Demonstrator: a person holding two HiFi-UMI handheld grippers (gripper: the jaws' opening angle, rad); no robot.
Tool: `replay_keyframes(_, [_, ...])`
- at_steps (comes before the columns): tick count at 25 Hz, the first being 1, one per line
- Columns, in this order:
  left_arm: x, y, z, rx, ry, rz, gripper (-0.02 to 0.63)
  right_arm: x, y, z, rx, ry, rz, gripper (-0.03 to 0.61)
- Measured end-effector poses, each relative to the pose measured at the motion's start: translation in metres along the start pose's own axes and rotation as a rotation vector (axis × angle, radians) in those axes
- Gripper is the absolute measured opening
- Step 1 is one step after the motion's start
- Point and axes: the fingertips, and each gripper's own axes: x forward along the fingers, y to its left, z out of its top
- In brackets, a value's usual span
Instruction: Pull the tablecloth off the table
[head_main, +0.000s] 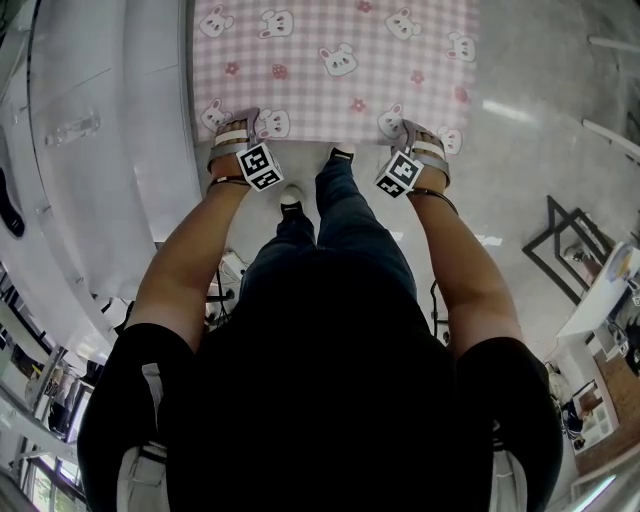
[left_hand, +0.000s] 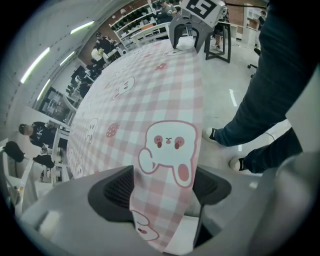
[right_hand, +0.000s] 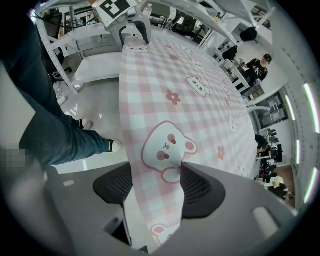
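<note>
A pink checked tablecloth (head_main: 335, 60) with white bunnies and strawberries lies spread over the table ahead of me. My left gripper (head_main: 238, 128) is shut on its near left corner, and the cloth (left_hand: 165, 165) runs down between the dark pads (left_hand: 112, 187). My right gripper (head_main: 418, 135) is shut on the near right corner, with the cloth (right_hand: 165, 155) pinched between its pads (right_hand: 200, 187). Each gripper view shows the other gripper at the far end of the near hem: the right gripper (left_hand: 192, 27) and the left gripper (right_hand: 131, 31).
My legs in jeans and white shoes (head_main: 291, 197) stand between the two grippers at the table's near edge. A white bench (head_main: 90, 150) runs along the left. A black frame (head_main: 565, 245) stands on the floor at right. People (right_hand: 257, 67) and shelves are in the background.
</note>
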Motion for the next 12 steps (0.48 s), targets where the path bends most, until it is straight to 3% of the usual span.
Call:
replay_keyframes(5, [-0.008, 0.005, 0.004, 0.024, 0.007, -0.023, 0.278, -0.007, -0.007, 0.003, -0.024, -0.006, 0.008, 0.197])
replay_keyframes(9, [-0.015, 0.001, 0.006, 0.039, 0.0, -0.055, 0.137, -0.013, -0.006, 0.005, -0.022, -0.005, 0.013, 0.117])
replay_keyframes(12, [-0.019, 0.0, 0.006, 0.051, 0.004, -0.064, 0.076, -0.018, -0.01, 0.007, -0.009, -0.005, 0.005, 0.068])
